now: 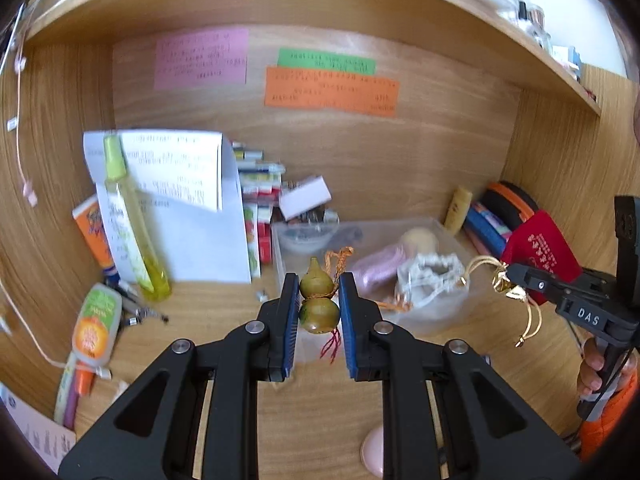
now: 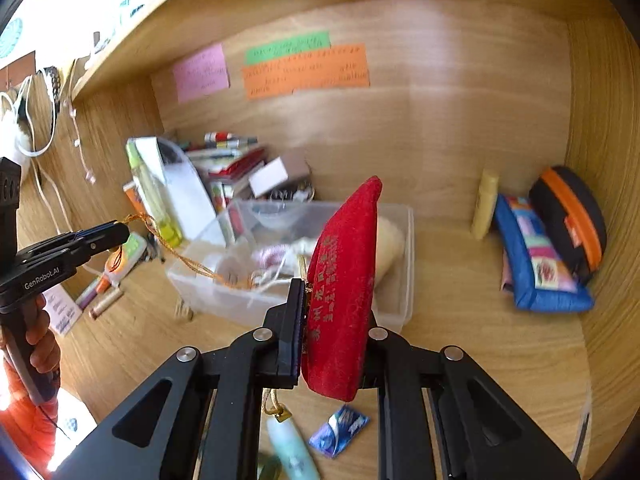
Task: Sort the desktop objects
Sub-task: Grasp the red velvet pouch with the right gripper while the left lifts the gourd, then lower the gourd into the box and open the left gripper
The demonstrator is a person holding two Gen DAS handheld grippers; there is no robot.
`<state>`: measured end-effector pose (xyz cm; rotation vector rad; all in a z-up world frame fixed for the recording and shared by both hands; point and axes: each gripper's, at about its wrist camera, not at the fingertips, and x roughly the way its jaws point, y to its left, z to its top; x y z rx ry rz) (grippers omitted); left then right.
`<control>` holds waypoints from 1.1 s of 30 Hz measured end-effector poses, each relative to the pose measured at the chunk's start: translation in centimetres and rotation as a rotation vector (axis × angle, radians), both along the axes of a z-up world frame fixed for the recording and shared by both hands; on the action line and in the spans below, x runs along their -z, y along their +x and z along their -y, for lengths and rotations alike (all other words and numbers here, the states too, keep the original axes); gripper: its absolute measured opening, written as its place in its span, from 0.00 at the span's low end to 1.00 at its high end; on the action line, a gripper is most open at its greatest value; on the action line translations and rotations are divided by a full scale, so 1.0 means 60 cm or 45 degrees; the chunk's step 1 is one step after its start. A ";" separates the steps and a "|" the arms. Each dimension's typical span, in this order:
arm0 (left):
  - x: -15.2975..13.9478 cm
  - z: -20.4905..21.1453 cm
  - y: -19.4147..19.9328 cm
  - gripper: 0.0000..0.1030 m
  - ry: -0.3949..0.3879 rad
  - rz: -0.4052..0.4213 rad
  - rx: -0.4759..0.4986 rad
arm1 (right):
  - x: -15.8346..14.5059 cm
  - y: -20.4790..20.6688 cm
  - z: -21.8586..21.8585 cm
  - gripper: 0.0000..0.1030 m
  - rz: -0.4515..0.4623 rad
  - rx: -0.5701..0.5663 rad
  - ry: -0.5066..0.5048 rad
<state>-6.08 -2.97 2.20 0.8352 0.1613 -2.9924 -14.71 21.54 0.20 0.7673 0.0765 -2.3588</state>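
Left gripper [image 1: 319, 304] clamps a small gourd [image 1: 318, 300] between blue ribbed pads; long axis upright, stem at 12 o'clock, glossy olive-brown two-lobed body, orange cord at the waist, red tassel below. It hangs over the near edge of the clear plastic bin [image 1: 280, 248]. Right gripper [image 2: 336, 332] is closed on a red pouch [image 2: 344, 292]: flat felt-like fabric, gold print, long axis pointing to 12–1 o'clock, in front of the bin [image 2: 408, 280]. Wood-grain desk [image 2: 480, 352].
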 end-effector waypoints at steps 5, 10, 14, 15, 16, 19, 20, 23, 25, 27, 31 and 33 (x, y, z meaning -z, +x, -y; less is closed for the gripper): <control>-0.031 0.007 -0.026 0.18 0.019 -0.033 0.018 | -0.020 -0.016 0.005 0.12 -0.040 0.018 -0.035; -0.043 0.001 -0.062 0.18 0.032 -0.033 0.035 | -0.037 -0.045 0.017 0.12 -0.093 0.047 -0.019; -0.038 -0.007 -0.086 0.18 0.016 -0.023 0.036 | -0.041 -0.078 0.029 0.12 -0.111 0.084 0.010; -0.036 -0.010 -0.096 0.18 0.008 -0.016 0.039 | -0.041 -0.087 0.032 0.12 -0.105 0.088 0.015; -0.035 -0.012 -0.102 0.18 0.004 -0.010 0.038 | -0.040 -0.094 0.035 0.12 -0.105 0.091 0.020; -0.024 -0.012 -0.128 0.18 0.006 0.014 0.031 | -0.033 -0.110 0.049 0.12 -0.155 0.137 0.093; -0.019 -0.011 -0.136 0.18 0.011 0.023 0.026 | -0.027 -0.115 0.053 0.12 -0.156 0.139 0.111; 0.003 -0.004 -0.161 0.18 0.040 0.068 0.019 | -0.003 -0.127 0.057 0.12 -0.124 0.129 0.130; 0.021 0.001 -0.178 0.18 0.053 0.108 0.011 | 0.014 -0.133 0.059 0.12 -0.112 0.134 0.158; 0.041 0.006 -0.192 0.18 0.064 0.152 0.004 | 0.029 -0.139 0.062 0.12 -0.081 0.119 0.191; 0.079 0.011 -0.219 0.18 0.076 0.237 -0.012 | 0.050 -0.142 0.066 0.13 -0.063 0.102 0.255; 0.091 0.010 -0.227 0.18 0.075 0.261 -0.019 | 0.056 -0.143 0.064 0.13 -0.047 0.106 0.246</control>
